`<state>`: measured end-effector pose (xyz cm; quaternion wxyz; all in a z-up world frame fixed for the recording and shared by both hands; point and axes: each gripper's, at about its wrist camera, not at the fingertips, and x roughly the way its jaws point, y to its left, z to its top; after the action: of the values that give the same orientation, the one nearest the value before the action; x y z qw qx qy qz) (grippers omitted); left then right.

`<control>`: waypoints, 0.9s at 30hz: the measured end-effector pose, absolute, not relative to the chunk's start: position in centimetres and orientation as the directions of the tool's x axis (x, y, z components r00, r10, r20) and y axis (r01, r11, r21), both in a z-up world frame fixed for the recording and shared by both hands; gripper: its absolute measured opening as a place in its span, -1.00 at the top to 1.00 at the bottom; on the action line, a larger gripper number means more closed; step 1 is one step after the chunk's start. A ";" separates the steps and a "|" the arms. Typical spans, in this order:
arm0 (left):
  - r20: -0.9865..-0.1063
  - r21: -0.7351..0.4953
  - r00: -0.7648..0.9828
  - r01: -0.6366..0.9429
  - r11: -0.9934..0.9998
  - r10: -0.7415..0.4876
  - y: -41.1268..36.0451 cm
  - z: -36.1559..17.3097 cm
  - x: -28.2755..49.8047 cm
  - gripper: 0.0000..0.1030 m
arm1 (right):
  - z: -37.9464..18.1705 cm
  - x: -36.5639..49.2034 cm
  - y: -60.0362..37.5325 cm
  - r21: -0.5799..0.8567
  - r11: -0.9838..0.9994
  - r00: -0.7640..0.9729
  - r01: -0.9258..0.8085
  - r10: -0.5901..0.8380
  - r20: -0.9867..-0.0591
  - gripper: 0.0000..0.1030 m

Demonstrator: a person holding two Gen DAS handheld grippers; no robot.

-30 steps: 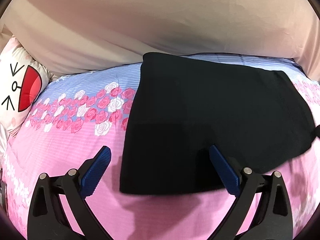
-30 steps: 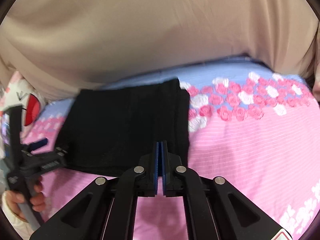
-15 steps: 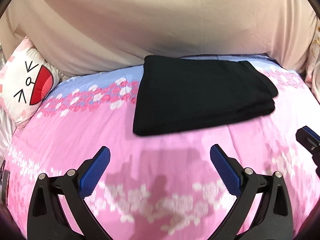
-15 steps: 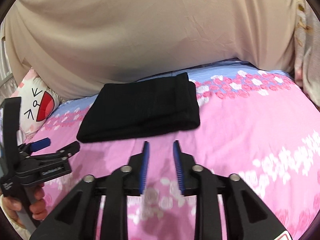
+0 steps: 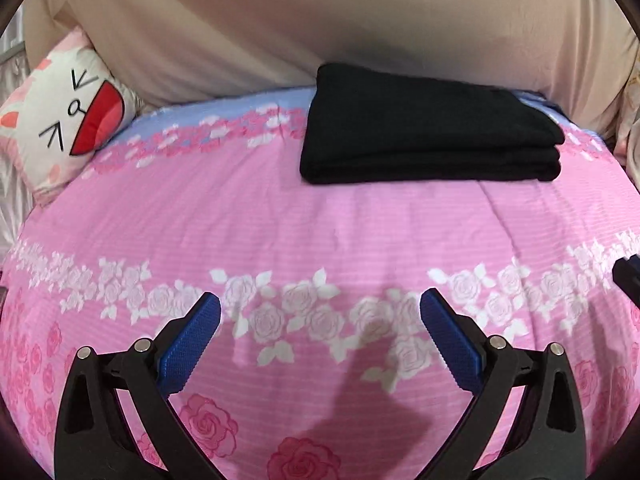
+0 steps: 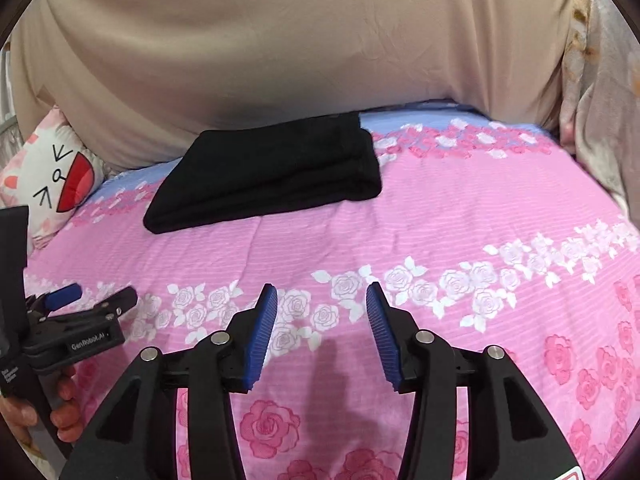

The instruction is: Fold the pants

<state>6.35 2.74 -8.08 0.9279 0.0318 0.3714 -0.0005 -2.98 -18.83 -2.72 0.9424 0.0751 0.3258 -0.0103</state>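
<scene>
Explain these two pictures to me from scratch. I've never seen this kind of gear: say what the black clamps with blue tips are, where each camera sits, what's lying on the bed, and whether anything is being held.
There is no robot here. A person carries a hand-held clamp in each hand, each with two fingers and blue pads, and a wide-angle camera on each looks forward along them.

One picture comes from the left gripper, the other from the right gripper. In the right one you also see the left clamp from the side, with the person's hand around its handle.

On the pink flowered bedspread lie black pants, folded into a neat stack, near the beige sheet hung behind the bed. A cartoon-face pillow sits to the left.

Nothing is held: both grippers are open and empty, and the right one's fingers have just been opening.
</scene>
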 end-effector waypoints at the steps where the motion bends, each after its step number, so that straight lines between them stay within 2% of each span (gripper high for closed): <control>1: -0.689 0.047 0.725 0.026 0.999 0.014 2.9 -8.1 6.3 -0.90 | -2.7 -3.1 -18.7 0.120 0.990 0.790 0.076 0.014 -0.613 -0.05; 6: -0.675 0.038 0.738 0.033 0.999 0.001 3.0 -7.9 6.0 -0.90 | -2.6 -3.4 -18.2 0.078 0.991 0.792 0.112 -0.042 -0.609 -0.32; 19: -0.676 0.023 0.737 0.052 0.998 -0.023 2.8 -7.9 6.0 -0.90 | -3.6 -2.3 -19.0 0.057 0.982 0.733 0.183 -0.097 -0.673 -0.40; 24: -0.680 0.015 0.733 0.047 0.999 -0.024 3.0 -8.0 6.1 -0.90 | -3.4 -2.5 -18.1 0.010 0.985 0.743 0.170 -0.122 -0.658 -0.41; 27: -0.680 0.020 0.733 0.046 0.999 -0.020 2.9 -8.0 6.1 -0.90 | -3.3 -2.6 -17.1 -0.041 0.987 0.750 0.158 -0.147 -0.645 -0.50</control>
<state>6.12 2.95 -8.03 0.9307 0.0177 0.3648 -0.0179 -2.62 -17.08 -3.29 0.9353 0.0081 0.3443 -0.0814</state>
